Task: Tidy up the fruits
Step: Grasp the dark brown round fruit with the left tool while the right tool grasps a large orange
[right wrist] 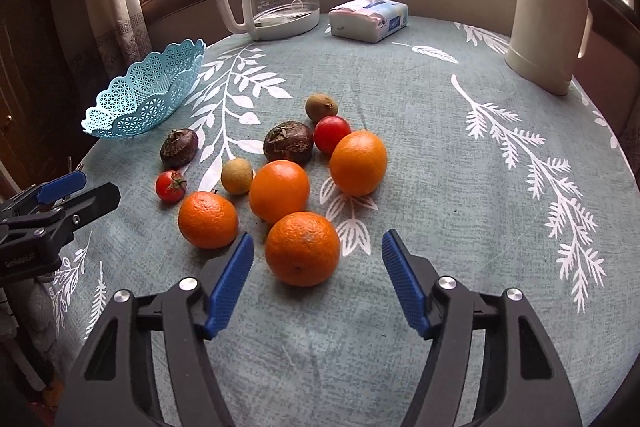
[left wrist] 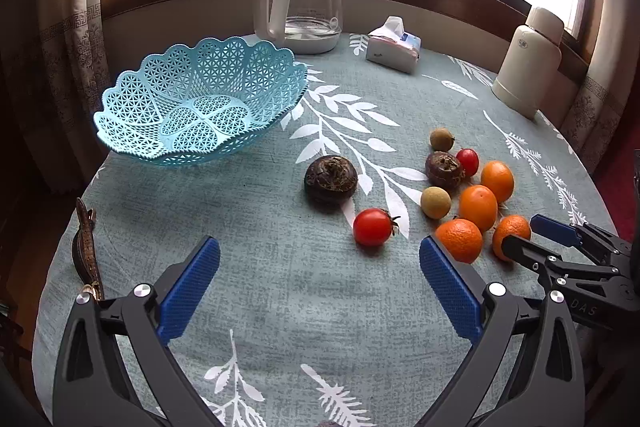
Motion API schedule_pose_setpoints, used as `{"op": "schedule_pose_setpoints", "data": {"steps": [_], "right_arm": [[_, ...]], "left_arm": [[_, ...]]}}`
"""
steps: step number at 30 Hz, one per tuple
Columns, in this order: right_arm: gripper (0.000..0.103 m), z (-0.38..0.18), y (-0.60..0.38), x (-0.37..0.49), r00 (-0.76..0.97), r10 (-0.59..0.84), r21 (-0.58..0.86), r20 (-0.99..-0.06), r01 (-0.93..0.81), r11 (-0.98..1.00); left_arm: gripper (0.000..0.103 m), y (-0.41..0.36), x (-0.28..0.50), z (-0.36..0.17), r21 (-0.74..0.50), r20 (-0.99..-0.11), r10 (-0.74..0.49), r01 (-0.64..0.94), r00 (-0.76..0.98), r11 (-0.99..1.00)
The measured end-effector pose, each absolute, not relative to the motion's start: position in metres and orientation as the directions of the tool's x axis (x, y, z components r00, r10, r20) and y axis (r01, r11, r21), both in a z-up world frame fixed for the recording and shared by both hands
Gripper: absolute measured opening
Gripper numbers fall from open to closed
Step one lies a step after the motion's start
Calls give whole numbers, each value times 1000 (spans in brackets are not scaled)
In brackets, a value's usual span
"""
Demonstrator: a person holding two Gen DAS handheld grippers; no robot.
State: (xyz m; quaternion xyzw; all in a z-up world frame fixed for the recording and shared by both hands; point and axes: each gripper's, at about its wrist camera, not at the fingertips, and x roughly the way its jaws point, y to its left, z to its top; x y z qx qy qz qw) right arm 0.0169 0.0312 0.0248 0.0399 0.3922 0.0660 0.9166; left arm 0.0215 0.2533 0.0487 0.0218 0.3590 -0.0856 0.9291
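Left tool [left wrist: 320, 287] and right tool [right wrist: 317, 281] both hover low with blue-padded jaws spread wide, gripping nothing

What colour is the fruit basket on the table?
The basket is light blue, with a lacy openwork pattern; the left wrist view shows it best.

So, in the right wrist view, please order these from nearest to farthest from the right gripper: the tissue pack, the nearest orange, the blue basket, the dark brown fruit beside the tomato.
From the right gripper:
1. Nearest orange, just ahead, between the open fingers.
2. Dark brown fruit, mid-table, slightly left.
3. Blue basket, far left edge.
4. Tissue pack, at the back near the window.
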Motion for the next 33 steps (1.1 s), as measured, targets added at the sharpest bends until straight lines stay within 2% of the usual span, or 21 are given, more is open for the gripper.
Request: {"op": "schedule_pose_setpoints", "data": {"steps": [2, 6, 15, 20, 28, 32, 33], "right_arm": [[55, 22, 34, 22, 674, 157, 127, -722, -95, 987], [50, 17, 34, 29, 663, 173, 151, -729, -92, 984], [49, 11, 34, 31, 655, 208, 186, -727, -105, 977], [49, 10, 30, 31, 655, 227, 211, -721, -105, 972], [49, 10, 28, 31, 657, 239, 228, -715, -104, 968], [49, 10, 28, 31, 656, 239, 228, -716, -104, 968], [49, 10, 28, 31, 657, 238, 227, -715, -104, 968]], "left_arm": [[101, 255, 25, 48, -14, -669, -135, 169, 731, 985], [101, 249, 33, 44, 19, -665, -121, 179, 737, 984], [100, 235, 59, 34, 28, -688, -113, 182, 717, 983], [94, 223, 83, 35, 54, -690, -88, 172, 718, 984], [74, 213, 116, 18, 43, -754, -62, 144, 654, 989], [71, 210, 117, 14, 63, -752, -44, 138, 657, 988], [68, 210, 117, 14, 66, -750, -42, 137, 660, 988]]}}
